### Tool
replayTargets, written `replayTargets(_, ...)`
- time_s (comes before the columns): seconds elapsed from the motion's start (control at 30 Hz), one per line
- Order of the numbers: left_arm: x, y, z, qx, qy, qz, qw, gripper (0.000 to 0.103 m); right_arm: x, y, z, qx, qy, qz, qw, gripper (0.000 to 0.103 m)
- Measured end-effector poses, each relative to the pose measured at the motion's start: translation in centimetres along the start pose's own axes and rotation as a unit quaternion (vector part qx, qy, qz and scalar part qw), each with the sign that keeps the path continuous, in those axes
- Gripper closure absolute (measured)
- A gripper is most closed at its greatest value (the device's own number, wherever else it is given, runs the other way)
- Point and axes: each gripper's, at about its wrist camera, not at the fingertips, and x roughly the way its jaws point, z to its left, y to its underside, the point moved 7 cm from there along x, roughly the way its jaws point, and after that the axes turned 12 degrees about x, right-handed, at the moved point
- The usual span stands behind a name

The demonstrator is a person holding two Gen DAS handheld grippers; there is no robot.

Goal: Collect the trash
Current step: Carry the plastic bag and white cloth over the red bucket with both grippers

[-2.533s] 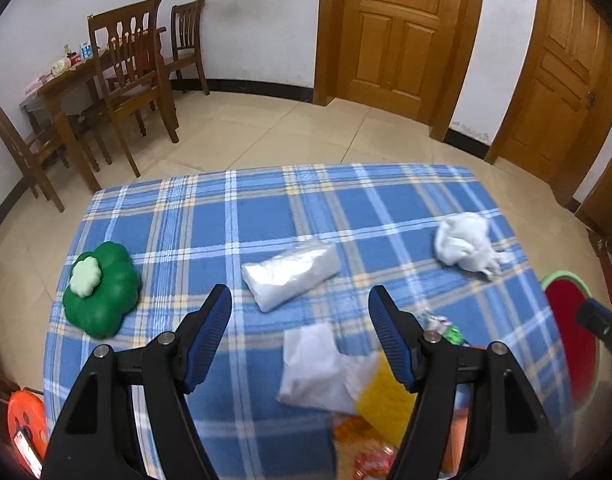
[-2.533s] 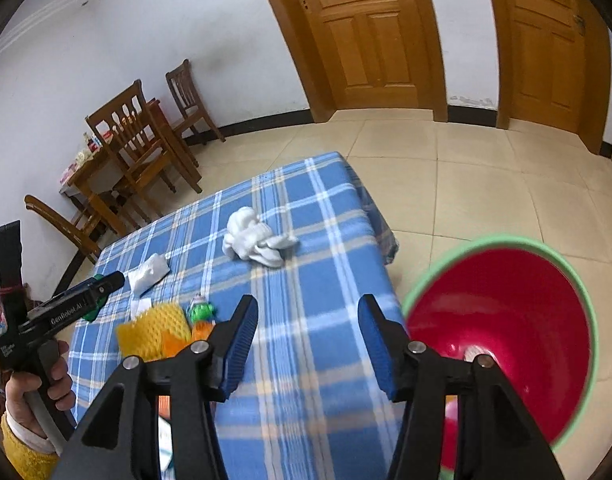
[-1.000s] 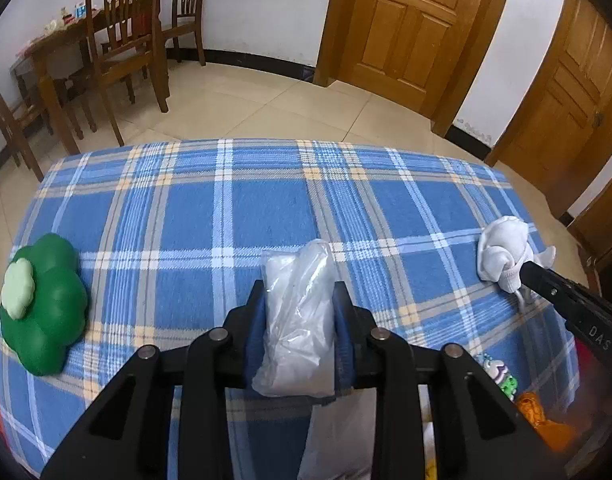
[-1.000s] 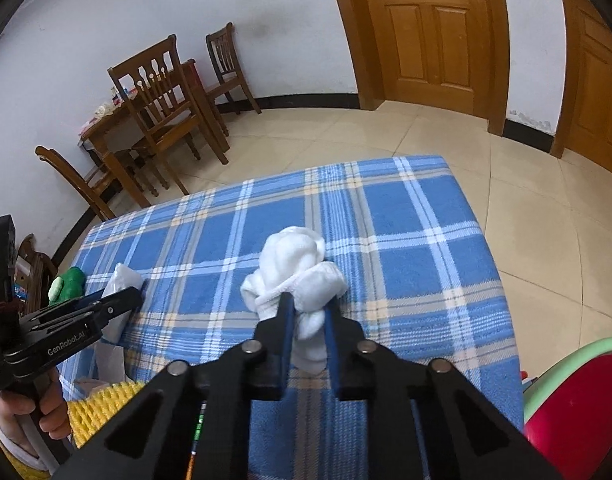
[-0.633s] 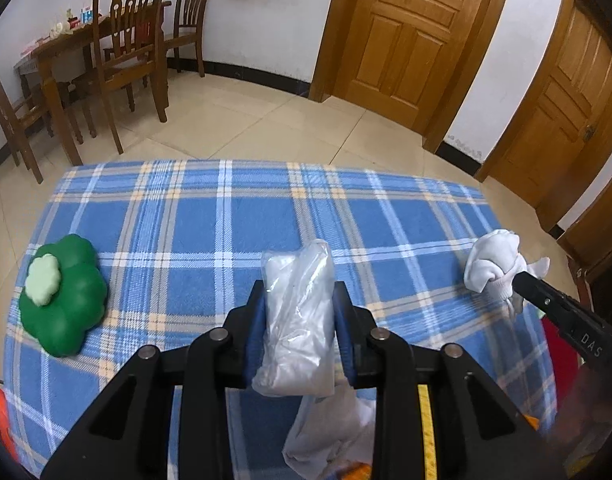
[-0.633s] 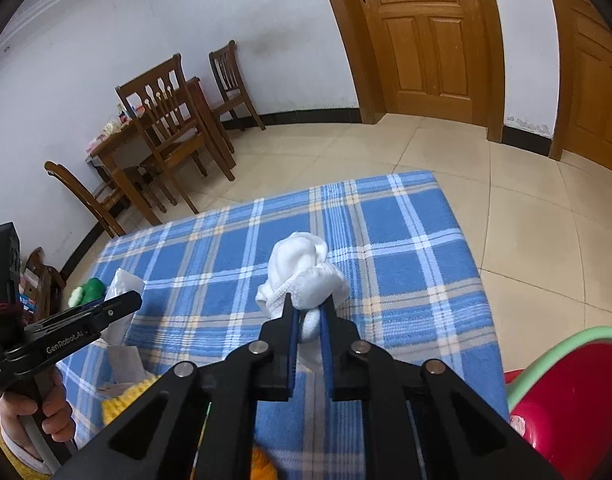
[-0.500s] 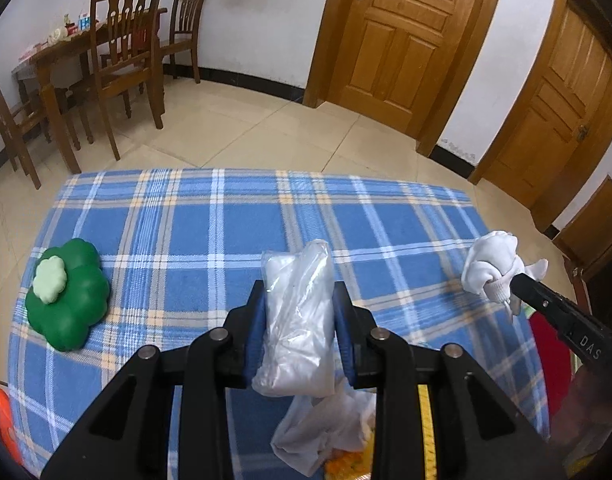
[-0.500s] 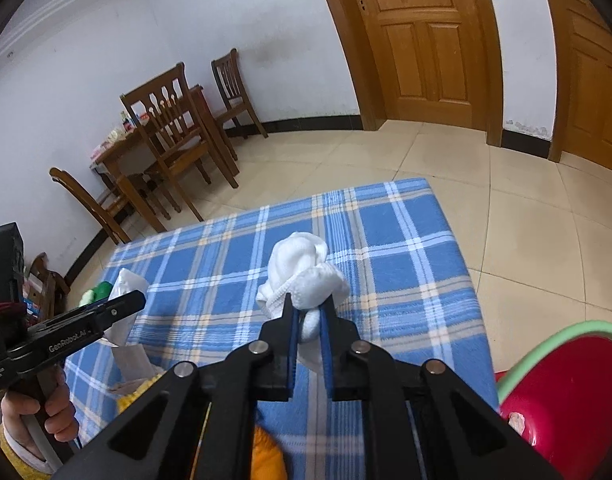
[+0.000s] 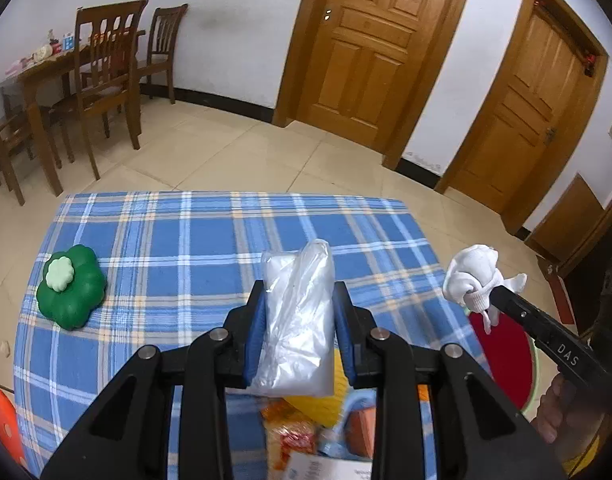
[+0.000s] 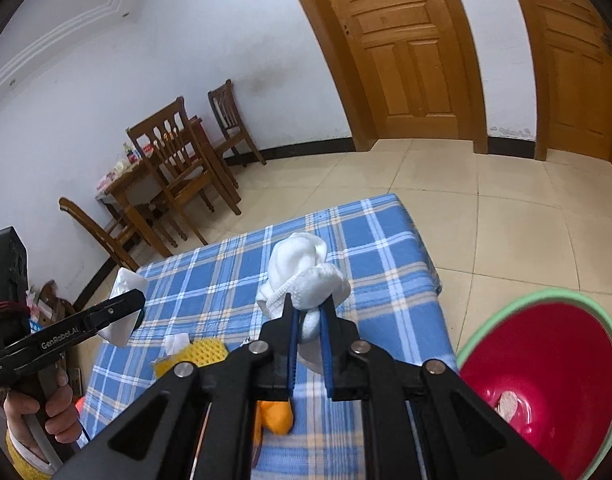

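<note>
The table (image 9: 154,240) is covered with a blue plaid cloth and is the largest item in both views. A red bin (image 10: 545,368) with a green rim stands on the floor just beside the table's right edge; its opening faces up toward the right wrist camera.

The left gripper (image 9: 298,332) is held above the table with its blue pads clamped against both sides of a clear plastic bag (image 9: 296,320). The bag's long axis runs along the fingers: the narrow, crumpled end points forward beyond the fingertips, and the wider end hangs back toward the gripper body. The bag is clear of the cloth.

The right gripper (image 10: 307,322) pinches a white wad of tissue (image 10: 302,276) between nearly closed fingers. The bulk of the wad bulges above and ahead of the fingertips, and a smaller lobe hangs down between the pads. It is held in the air over the table's right portion, near the bin.

A green flower-shaped toy (image 9: 71,292) lies flat on the cloth near the left edge. A yellow mesh piece (image 10: 204,350) lies on the near part of the cloth, next to a small white scrap (image 10: 176,342). Orange wrappers (image 9: 294,428) lie below the left gripper, blurred.
</note>
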Motion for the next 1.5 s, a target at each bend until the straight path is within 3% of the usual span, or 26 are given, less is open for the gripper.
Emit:
replayTargets(0.27,-2.1,0.3,-4.2,0.024,0.024,-0.007,0.9994,0.071,-4.6,1.2,-2.4,0.035,0.008,-0.026,0.999,0.091)
replayTargets(0.7,-2.5,1.7,-13.8,0.076,0.082,0.004,0.9937,0.071,-11.8,3.5,-10.0,0.1,0.058,-0.063,0.991,0.091)
replayTargets(1.13,1.7,3.7,-22.3,0.142,0.113,0.046,0.9823,0.071,-13.8,6.3,-17.6,0.165,0.098,-0.058,0.98,0.091)
replayTargets(1.5,6.0,5.1,-27.2,0.175,0.137,0.08,0.9716,0.071,-14.3,8.2,-21.3,0.204,0.115,-0.045,0.971,0.09)
